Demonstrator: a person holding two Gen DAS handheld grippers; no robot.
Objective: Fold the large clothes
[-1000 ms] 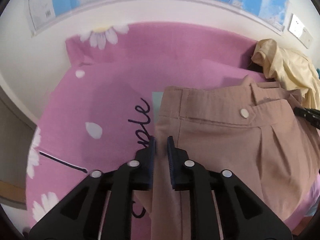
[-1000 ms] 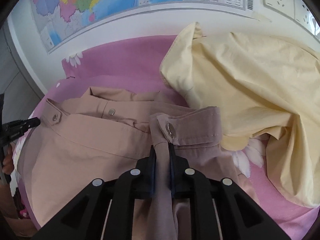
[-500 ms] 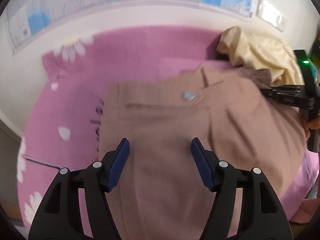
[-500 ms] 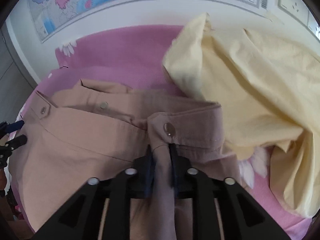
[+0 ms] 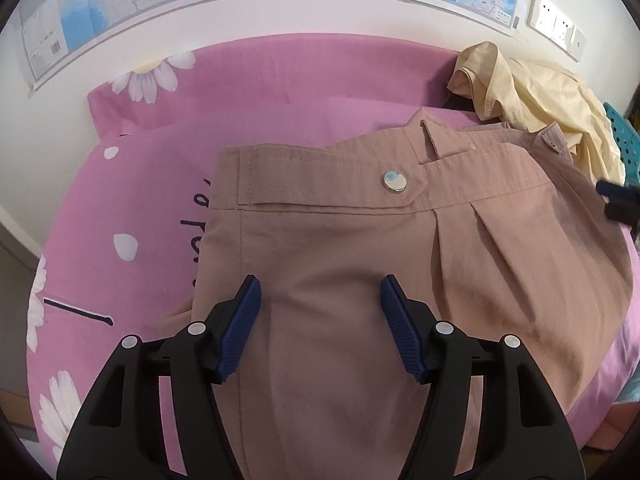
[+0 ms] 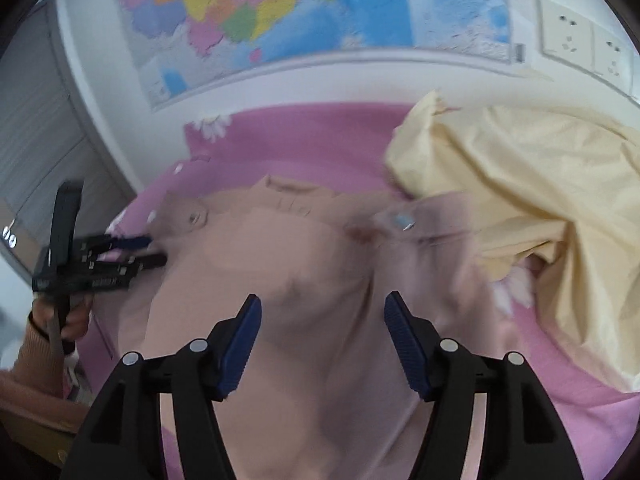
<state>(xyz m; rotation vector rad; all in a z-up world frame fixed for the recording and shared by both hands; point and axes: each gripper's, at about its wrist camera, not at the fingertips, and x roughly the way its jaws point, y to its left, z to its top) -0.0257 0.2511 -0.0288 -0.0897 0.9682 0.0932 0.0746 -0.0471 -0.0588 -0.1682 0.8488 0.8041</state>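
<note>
a white wall with a big coloured map (image 6: pixel 320 12) and a pair of sockets (image 5: pixel 554 26) runs behind a bed covered by a pink sheet (image 5: pixel 132 208) printed with white daisies and dark lettering. a pair of tan trousers (image 5: pixel 360 264) lies spread on the sheet, waistband towards the wall, with a round metal button (image 5: pixel 393 181) on the waist tab and two pleats below it. a crumpled pale yellow shirt (image 5: pixel 548 100) is heaped at the far right, its edge lying over the right end of the waistband. a teal basket (image 5: pixel 624 140) shows at the right edge beyond it.

the left gripper (image 5: pixel 320 322) is spread wide, its blue pads (image 5: pixel 240 330) well apart over the left leg of the trousers below the waistband. nothing is between them; they seem to hover just above the cloth, though whether the tips touch it is hard to tell.

the right gripper (image 6: pixel 322 338) is likewise wide open and empty, over the right side of the trousers (image 6: pixel 300 280), with the yellow shirt (image 6: pixel 520 184) just beyond to the right. this view is blurred. at its left edge the left gripper (image 6: pixel 154 250) appears side-on, held by a hand (image 6: pixel 66 316) in a tan sleeve, its tips reaching to the waist corner of the trousers.
</note>
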